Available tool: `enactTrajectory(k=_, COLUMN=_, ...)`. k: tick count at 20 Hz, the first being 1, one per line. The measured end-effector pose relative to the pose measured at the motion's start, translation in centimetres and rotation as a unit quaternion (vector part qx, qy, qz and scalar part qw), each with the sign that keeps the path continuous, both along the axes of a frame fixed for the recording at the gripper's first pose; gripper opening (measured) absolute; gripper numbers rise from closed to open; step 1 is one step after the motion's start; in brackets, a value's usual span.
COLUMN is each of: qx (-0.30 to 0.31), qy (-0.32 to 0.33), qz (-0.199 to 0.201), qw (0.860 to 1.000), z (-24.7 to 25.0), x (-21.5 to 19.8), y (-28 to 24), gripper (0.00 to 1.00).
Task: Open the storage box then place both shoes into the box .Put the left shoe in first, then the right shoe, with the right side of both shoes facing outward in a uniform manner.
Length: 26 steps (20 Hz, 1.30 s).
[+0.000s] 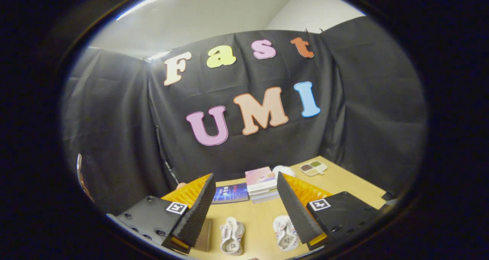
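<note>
My gripper [244,193] is open and held high above a wooden table [344,183], with nothing between its fingers. Two small white shoes lie on the table below and between the fingers. One shoe [231,235] lies nearer the left finger, and the other shoe [284,232] sits close against the right finger, partly hidden by it. A brownish edge of some object [203,235] shows beside the left finger; I cannot tell what it is.
Beyond the fingers a stack of books [261,183] and a blue book [230,193] lie at the back of the table. A white round object [283,171] and a small tray with dark and green contents [313,167] sit farther back right. Black cloth walls close the booth.
</note>
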<state>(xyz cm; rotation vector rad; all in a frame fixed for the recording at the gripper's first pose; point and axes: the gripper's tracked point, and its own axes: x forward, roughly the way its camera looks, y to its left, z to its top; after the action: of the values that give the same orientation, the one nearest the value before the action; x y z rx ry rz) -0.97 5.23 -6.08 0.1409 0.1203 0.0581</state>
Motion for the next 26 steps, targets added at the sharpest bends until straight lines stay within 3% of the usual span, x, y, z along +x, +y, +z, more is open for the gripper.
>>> enactTrajectory(k=6, qx=0.094, qy=0.093, qz=0.040, qw=0.990, z=-8.7, x=-0.6, y=5.1, gripper=0.99)
enactTrajectory(k=13, qx=0.196, qy=0.209, qz=0.103, qw=0.953, z=-17.1, x=-1.2, y=11.9, gripper=1.00)
enactTrajectory(k=16, qx=0.257, qy=0.256, qz=0.111, qw=0.925, z=-20.6, x=-1.4, y=14.4, gripper=1.00)
enactTrajectory(k=20, qx=0.292, qy=0.321, qz=0.087, qw=0.897, z=-26.4, x=-2.1, y=15.4, gripper=1.00)
enactTrajectory(k=26, qx=0.417, qy=0.383, qz=0.085, qw=0.820, z=-29.8, x=-3.6, y=18.0, gripper=1.00)
